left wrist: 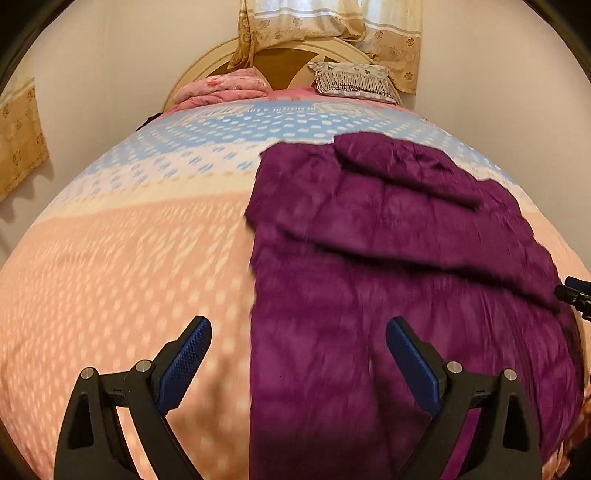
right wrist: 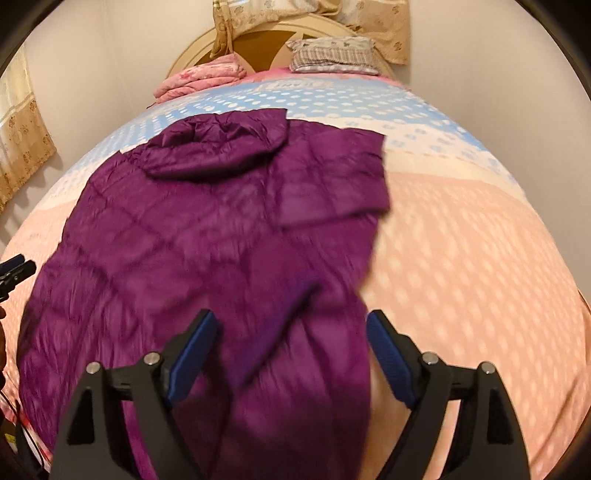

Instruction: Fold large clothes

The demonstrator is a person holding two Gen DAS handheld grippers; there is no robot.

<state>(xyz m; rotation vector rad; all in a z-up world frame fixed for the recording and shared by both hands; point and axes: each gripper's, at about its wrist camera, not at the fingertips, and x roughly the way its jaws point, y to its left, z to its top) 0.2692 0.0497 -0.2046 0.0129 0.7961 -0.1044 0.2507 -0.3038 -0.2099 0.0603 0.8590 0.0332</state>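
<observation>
Purple coat (right wrist: pixel 207 251) lies flat on the dotted bed cover (right wrist: pixel 480 258), its long side running from 6 o'clock up to 12, hood (right wrist: pixel 214 147) toward the pillows (right wrist: pixel 332 55) and curtain (left wrist: pixel 314 22). Left gripper (left wrist: pixel 298 343) and right gripper (right wrist: pixel 293 332) both have jaws wide apart, holding nothing.

- I can see one strip of printed lettering on the bedspread (left wrist: pixel 147 258), in the blue band near the headboard, but from my left claw's camera it is too small and blurred for me to read.
- From my right claw's camera I can read nothing either.
</observation>
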